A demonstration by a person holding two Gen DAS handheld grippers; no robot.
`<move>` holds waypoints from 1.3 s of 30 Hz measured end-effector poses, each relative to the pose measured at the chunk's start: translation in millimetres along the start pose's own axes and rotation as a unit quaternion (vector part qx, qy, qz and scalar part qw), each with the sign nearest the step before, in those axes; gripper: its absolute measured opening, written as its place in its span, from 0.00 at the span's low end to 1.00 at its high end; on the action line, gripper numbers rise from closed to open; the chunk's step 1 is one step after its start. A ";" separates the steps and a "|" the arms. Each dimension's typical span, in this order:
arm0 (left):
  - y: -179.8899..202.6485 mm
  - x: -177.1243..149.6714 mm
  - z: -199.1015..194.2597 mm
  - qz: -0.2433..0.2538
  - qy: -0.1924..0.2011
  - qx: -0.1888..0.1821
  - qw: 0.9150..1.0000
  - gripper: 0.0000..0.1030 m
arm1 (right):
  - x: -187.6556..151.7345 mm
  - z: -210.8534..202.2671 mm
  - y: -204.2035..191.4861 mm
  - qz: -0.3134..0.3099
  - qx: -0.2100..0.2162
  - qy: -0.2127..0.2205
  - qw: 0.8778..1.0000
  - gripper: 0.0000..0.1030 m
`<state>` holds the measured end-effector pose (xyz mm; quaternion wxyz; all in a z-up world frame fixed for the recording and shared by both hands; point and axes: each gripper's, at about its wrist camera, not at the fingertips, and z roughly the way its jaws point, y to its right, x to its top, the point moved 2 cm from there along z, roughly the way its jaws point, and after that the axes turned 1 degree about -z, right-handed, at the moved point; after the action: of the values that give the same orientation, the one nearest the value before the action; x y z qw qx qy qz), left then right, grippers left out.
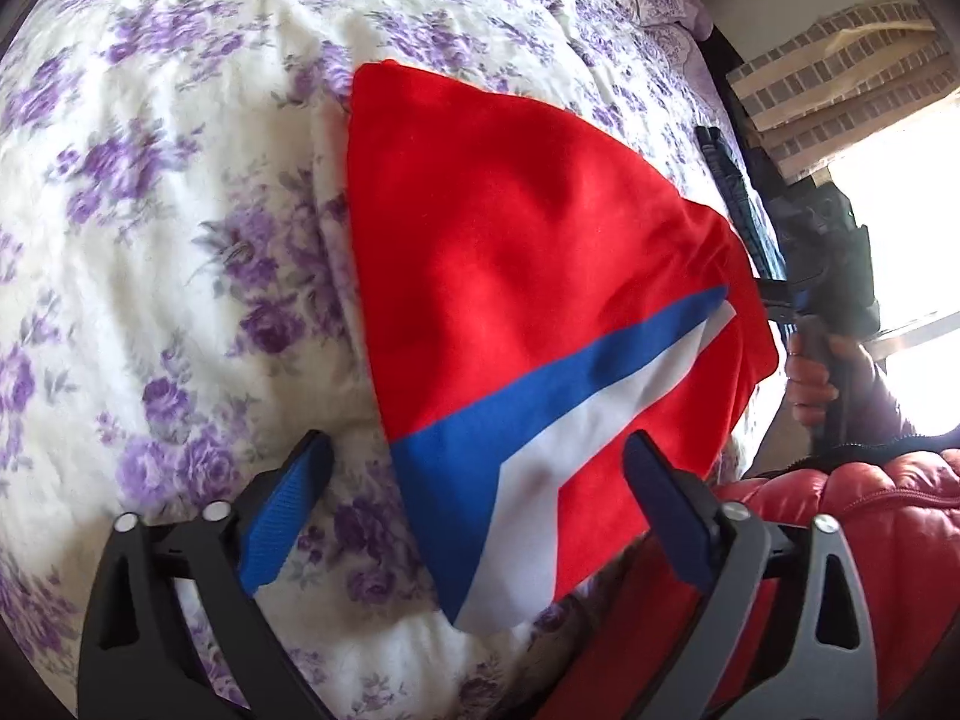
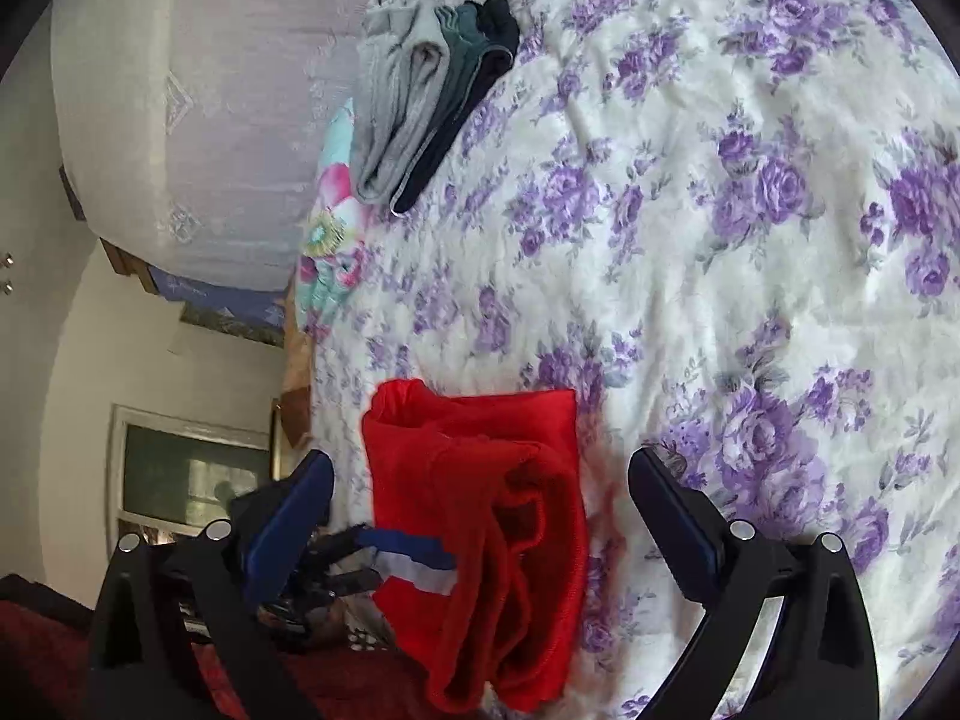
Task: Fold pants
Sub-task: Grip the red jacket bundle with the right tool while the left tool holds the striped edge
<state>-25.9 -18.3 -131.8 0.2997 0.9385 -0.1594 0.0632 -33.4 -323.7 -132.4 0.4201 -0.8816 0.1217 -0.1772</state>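
Red pants [image 1: 510, 276] with a blue and white stripe lie folded on a bed covered by a white quilt [image 1: 180, 210] printed with purple flowers; in the left wrist view the pants spread ahead of and between the fingers of the left gripper [image 1: 480, 498], whose two blue-padded fingers stand wide apart with nothing held, the left finger [image 1: 288, 510] over bare quilt, the right finger [image 1: 672, 510] over the lower red edge of the pants; beyond the far right edge of the pants, the right gripper [image 1: 774, 300] shows dark against a bright window, its tips at the hem, a hand [image 1: 810, 378] wrapped around its handle; a red quilted jacket [image 1: 870, 510] sits to the right of the right finger.

In the right wrist view the right gripper [image 2: 480, 510] has its fingers spread wide, empty; the pants [image 2: 480, 510] sit between them in a layered bundle, folds facing the camera, the striped edge [image 2: 414, 564] near the left finger [image 2: 288, 528]; the left gripper [image 2: 336, 564] appears just past that finger, beside the stripe; the right finger [image 2: 678, 528] lies over flowered quilt [image 2: 750, 240].

Far ahead of the fingers, a stack of grey, green and dark folded clothes [image 2: 432, 102] rests near the bed's edge, a floral-print cloth [image 2: 330, 222] beside it.
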 end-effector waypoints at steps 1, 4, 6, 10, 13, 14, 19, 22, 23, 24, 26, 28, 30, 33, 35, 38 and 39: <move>4.2 2.3 2.8 0.010 0.000 0.007 1.000 0.86 | -1.6 7.8 -3.6 -0.017 -0.012 -0.005 1.000 0.88; 13.4 9.8 8.5 0.029 0.005 0.030 0.999 0.72 | -0.3 20.9 -20.5 -0.070 -0.043 -0.002 0.997 0.65; 19.3 15.1 8.2 0.035 0.014 0.041 0.998 0.64 | 0.8 19.4 -32.9 -0.112 -0.060 0.005 0.992 0.57; 20.1 19.2 -11.3 0.026 0.051 0.059 0.997 0.37 | 8.7 11.4 -59.4 -0.167 -0.056 0.014 0.984 0.52; 13.9 23.7 -21.6 0.004 0.075 0.061 0.995 0.30 | 27.1 18.1 -61.8 -0.177 -0.059 0.021 0.982 0.51; 12.8 25.0 -21.2 0.001 0.078 0.063 0.995 0.30 | 32.5 22.0 -59.6 -0.176 -0.060 0.021 0.982 0.51; 16.2 27.6 -5.4 -0.006 0.052 0.081 0.995 0.69 | 38.6 36.8 -37.6 -0.161 -0.079 0.008 0.984 0.51; 11.6 21.6 8.5 -0.024 0.021 0.073 0.997 0.84 | 37.2 36.9 -27.9 -0.126 -0.059 -0.004 0.990 0.55; 11.8 21.5 9.1 -0.027 0.025 0.071 0.997 0.84 | 35.7 37.5 -26.3 -0.123 -0.058 -0.004 0.991 0.56; 13.5 22.7 8.6 -0.024 0.030 0.072 0.997 0.79 | 34.4 37.6 -25.1 -0.120 -0.058 -0.005 0.991 0.57; 23.2 25.8 1.9 -0.007 0.049 0.061 0.997 0.55 | 31.5 38.4 -24.0 -0.117 -0.063 -0.009 0.991 0.59; 30.3 26.7 -1.3 0.011 0.056 0.083 0.995 0.53 | 26.8 40.8 -23.5 -0.116 -0.068 -0.018 0.991 0.62; 32.4 26.9 -1.4 0.014 0.053 0.089 0.995 0.54 | 21.1 42.1 -23.2 -0.123 -0.069 -0.021 0.990 0.64; 20.1 28.7 -2.9 -0.015 0.055 0.118 0.991 0.81 | 16.3 42.3 -24.8 -0.132 -0.072 -0.021 0.988 0.65; 11.3 30.9 -2.8 -0.044 0.054 0.114 0.991 0.85 | 15.3 39.6 -24.9 -0.131 -0.073 -0.022 0.988 0.65; 3.7 19.4 2.0 -0.064 0.012 0.056 0.996 0.85 | 18.2 33.0 -25.5 -0.124 -0.073 -0.013 0.989 0.65; 7.5 15.7 1.6 -0.051 0.008 0.055 0.997 0.84 | 21.2 32.0 -26.2 -0.123 -0.071 -0.010 0.990 0.65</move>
<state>-13.7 -29.1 -125.7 0.2517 0.9600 -0.1049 0.0643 0.9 -292.9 -126.1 0.3324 -0.9194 0.0205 -0.2092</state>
